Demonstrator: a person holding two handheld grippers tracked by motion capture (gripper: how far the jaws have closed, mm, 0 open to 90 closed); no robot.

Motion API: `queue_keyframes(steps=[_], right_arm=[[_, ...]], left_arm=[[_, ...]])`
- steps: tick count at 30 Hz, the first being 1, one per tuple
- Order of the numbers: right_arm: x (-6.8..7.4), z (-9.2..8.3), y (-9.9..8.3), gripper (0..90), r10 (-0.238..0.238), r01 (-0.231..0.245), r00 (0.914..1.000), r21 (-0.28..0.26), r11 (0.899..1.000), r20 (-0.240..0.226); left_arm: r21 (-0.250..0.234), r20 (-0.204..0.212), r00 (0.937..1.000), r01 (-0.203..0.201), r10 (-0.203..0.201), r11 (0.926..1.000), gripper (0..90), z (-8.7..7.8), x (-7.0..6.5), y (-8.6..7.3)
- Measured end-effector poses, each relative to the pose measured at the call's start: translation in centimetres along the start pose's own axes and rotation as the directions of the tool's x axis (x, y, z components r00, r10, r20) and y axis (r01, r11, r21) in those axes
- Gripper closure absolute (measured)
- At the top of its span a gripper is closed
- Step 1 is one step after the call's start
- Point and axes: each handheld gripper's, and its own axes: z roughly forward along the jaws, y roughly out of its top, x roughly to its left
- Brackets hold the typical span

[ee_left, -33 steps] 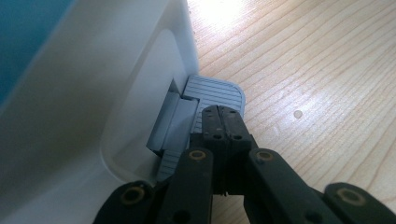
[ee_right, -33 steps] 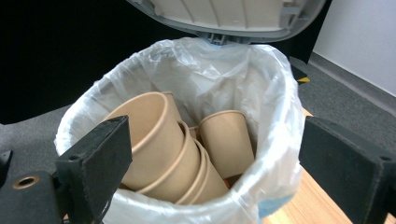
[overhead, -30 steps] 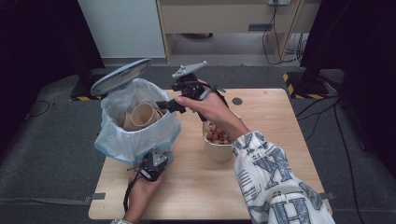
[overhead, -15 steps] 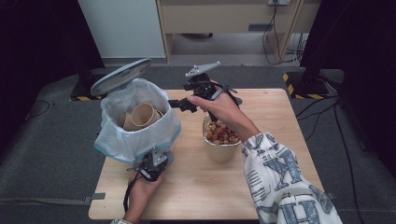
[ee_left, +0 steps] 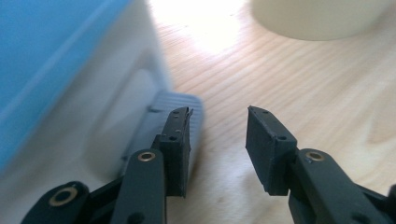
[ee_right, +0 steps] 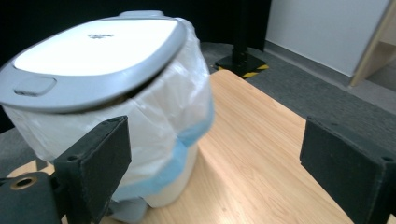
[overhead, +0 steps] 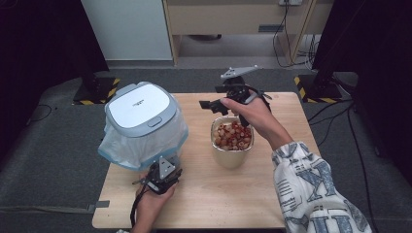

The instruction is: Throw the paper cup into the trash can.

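A small pedal bin [overhead: 138,108] with a grey-and-white lid stands at the table's left, lined with a white and blue bag [overhead: 145,145]. Its lid is down. My left gripper [overhead: 166,165] lies low at the bin's foot. Its jaws have just been opening and now stand open [ee_left: 217,114] with nothing between them. The grey pedal [ee_left: 197,106] sits just beside the left finger. My right gripper [overhead: 206,106] hovers behind a beige cup of reddish-brown bits [overhead: 232,136]. It faces the bin [ee_right: 93,51], open [ee_right: 215,140] and holding nothing.
The wooden table [overhead: 291,116] has bare room to the right and along the front. The cup's base [ee_left: 317,18] stands close ahead of the left gripper. Behind the table are a wooden cabinet [overhead: 233,17], cables and black stands with yellow-striped feet [overhead: 311,87].
The bin's lid, raised before over paper cups inside, has dropped shut. My right hand has drawn away from the bin's mouth to the right, over the cup.
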Motion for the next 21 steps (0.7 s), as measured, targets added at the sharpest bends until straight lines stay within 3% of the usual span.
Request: queue_keyframes(steps=[8,21], right_arm=[[-1.8,-2.0,-1.3,9.4,0.026,-0.026,0.9987,0.001,1.0,0.043],[-3.3,-4.2,-2.5,9.2,0.048,-0.047,0.9948,-0.004,0.999,0.09]], left_arm=[[0.005,0.016,0.9997,0.02,-0.02,0.9998,56.4,0.2,0.0,-0.1],[0.0,0.023,0.9994,0.025,-0.025,0.9997,54.5,0.1,0.0,-0.1]])
